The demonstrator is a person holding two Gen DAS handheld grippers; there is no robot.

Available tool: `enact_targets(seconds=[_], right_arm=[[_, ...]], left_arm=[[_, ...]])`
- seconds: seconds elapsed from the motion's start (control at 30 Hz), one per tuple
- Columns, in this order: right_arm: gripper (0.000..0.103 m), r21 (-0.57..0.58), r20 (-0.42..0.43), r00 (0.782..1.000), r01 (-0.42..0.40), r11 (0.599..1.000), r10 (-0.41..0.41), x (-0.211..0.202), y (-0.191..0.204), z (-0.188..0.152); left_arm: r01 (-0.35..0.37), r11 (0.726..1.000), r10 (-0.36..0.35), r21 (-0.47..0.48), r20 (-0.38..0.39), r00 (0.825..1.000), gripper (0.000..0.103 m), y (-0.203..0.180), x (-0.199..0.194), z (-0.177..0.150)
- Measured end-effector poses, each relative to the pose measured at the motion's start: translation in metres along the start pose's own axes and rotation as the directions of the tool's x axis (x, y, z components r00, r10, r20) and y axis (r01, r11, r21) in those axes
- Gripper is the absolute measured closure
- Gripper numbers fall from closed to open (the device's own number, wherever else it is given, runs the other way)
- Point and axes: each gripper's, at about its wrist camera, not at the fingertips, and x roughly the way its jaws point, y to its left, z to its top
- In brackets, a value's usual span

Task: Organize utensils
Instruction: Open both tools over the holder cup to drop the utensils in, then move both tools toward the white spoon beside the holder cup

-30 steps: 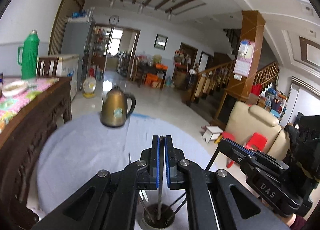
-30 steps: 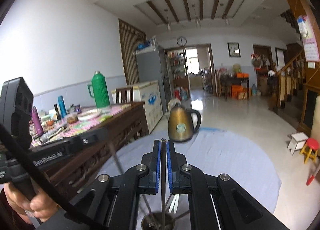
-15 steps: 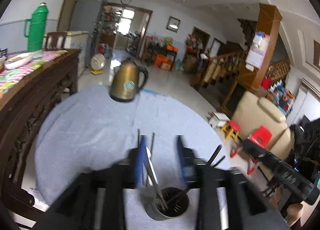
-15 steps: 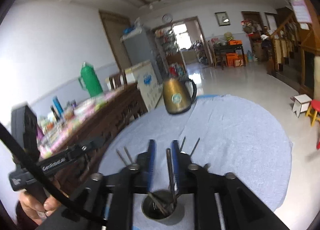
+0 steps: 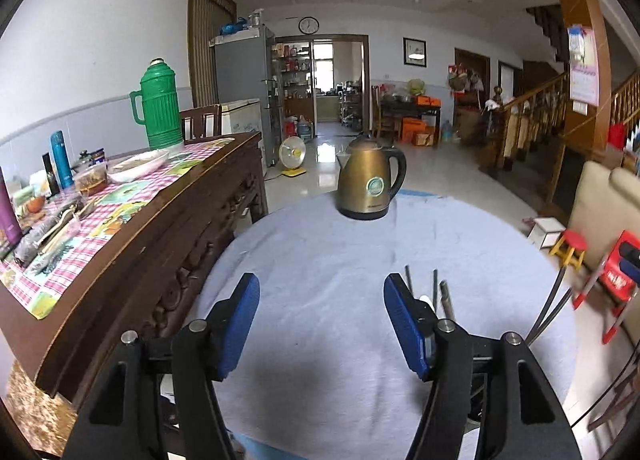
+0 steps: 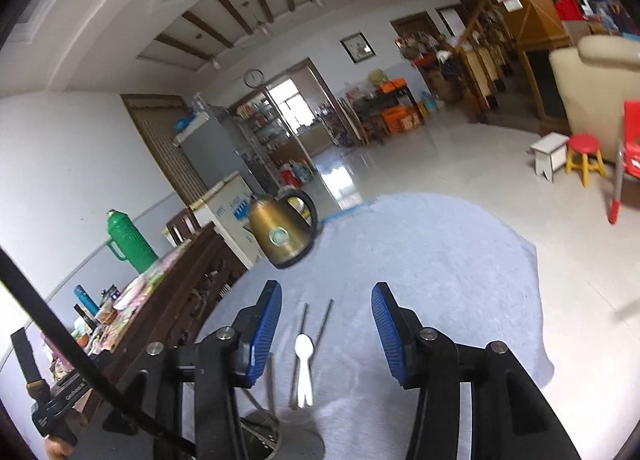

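Now both claws hang spread and empty: left gripper (image 5: 318, 324) and right gripper (image 6: 326, 334) over the grey cloth (image 6: 440, 260). Utensils (image 6: 310, 336) stand bunched in the metal holder (image 6: 260, 436) below the right one; best withdraw straight upward, avoiding the handles.

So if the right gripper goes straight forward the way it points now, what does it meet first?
Probably the white spoon and the chopsticks standing up from the cup, between the open fingers of the right gripper. Beyond them only the blue cloth shows; depth is hard to judge.
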Motion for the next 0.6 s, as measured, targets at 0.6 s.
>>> enact_targets(seconds=[0.6], right_arm=[[0.053,-0.040,-0.147,0.988,0.044,0.998,-0.050,0.051,-0.013,-0.018]], left_arm=[[-0.084,0.996,0.086,0.035,-0.074,0.994,0.037,0.001,0.044,-0.010]])
